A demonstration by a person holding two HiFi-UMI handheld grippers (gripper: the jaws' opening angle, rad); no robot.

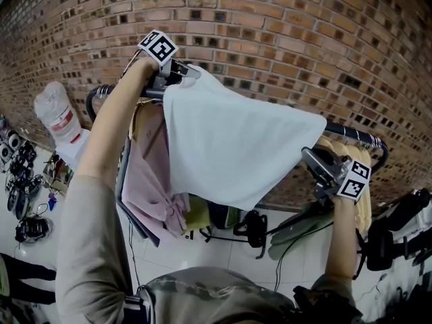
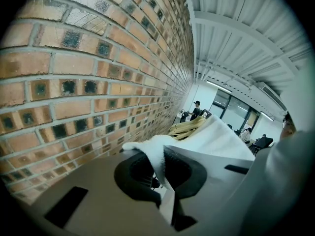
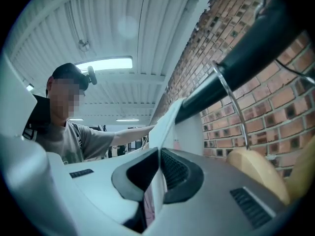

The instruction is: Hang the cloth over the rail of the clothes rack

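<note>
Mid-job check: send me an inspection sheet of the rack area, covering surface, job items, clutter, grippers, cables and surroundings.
surface: tiled floor; no table seen.
job's things: white cloth stretched between both grippers, hiding the middle of the rail; cannot tell whether it rests on the rail.
clutter: pink garment and wooden hanger on the rack; water bottle at left; black bags low at right.
grippers: left gripper shut on one cloth edge; right gripper shut on the other.
cables: thin cable across the floor below the rack.
surroundings: brick wall behind; people farther off.
</note>
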